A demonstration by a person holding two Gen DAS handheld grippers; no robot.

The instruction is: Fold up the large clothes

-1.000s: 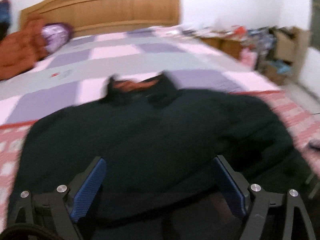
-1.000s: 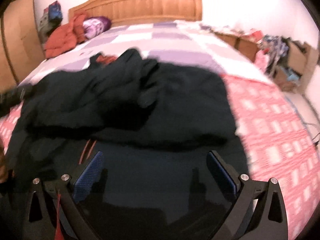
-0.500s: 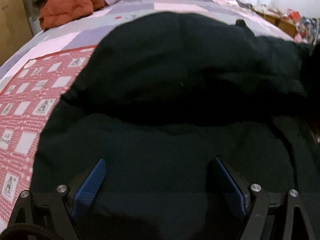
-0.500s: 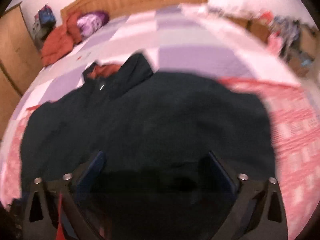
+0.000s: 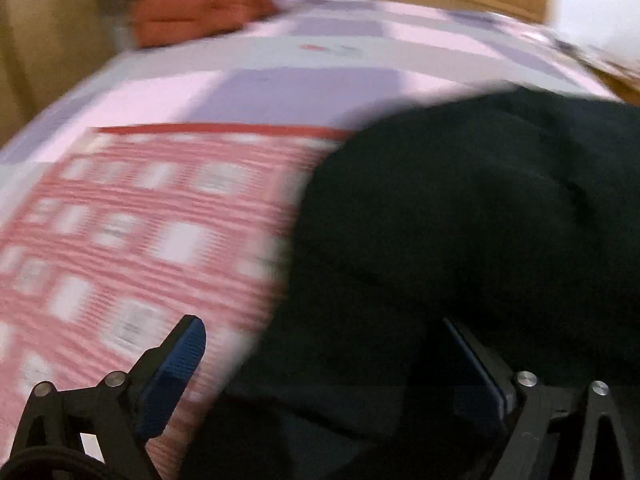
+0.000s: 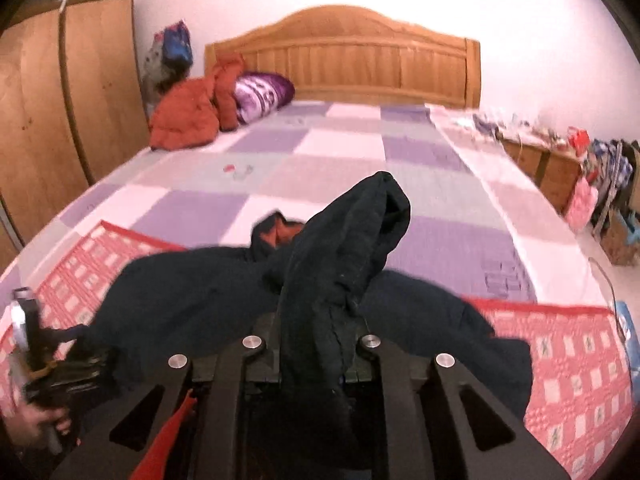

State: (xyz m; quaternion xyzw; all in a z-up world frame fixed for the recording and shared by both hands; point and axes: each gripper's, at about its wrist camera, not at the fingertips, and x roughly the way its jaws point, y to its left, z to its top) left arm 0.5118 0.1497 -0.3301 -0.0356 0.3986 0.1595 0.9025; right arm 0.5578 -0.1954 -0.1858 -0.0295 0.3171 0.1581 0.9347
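Though blurry in the left view, plain enough to tell: left claw [image 5: 320, 332] spread wide, pinching nothing, blue fingertips [image 5: 188, 344] far apart. Hovering at the left edge of the big, soft, dark blue-black jacket [image 5: 460, 220], one fingertip over the red-and-white checked blanket [image 5: 120, 220], the other over dark cloth. Probably placed there to grab that side edge next.

Right claw [image 6: 316, 328] pressed together, pinching a thick bunch of the same jacket [image 6: 192, 292]. Bunch sticking up and forward past the claw, maybe a sleeve or a hood, hard to tell which. Held up like that, most likely, so as to be carried over the body of the jacket and laid flat for a fold.

Rest of the jacket lying wide and a bit lumpy on the near end of the bed, across the checked blanket [image 6: 560, 360], just in front of and under both claws. Bit of orange lining [image 6: 288, 232] peeking out at the collar. Farther back, purple, pink and grey patch quilt [image 6: 340, 148] running up to the curved wooden headboard [image 6: 344, 60]. Puffy orange coat [image 6: 184, 116] heaped near the far left corner, well apart from the jacket.

Fold only begun, by the look of it. Watch for the heavy cloth slipping out, or dragging the whole jacket along.
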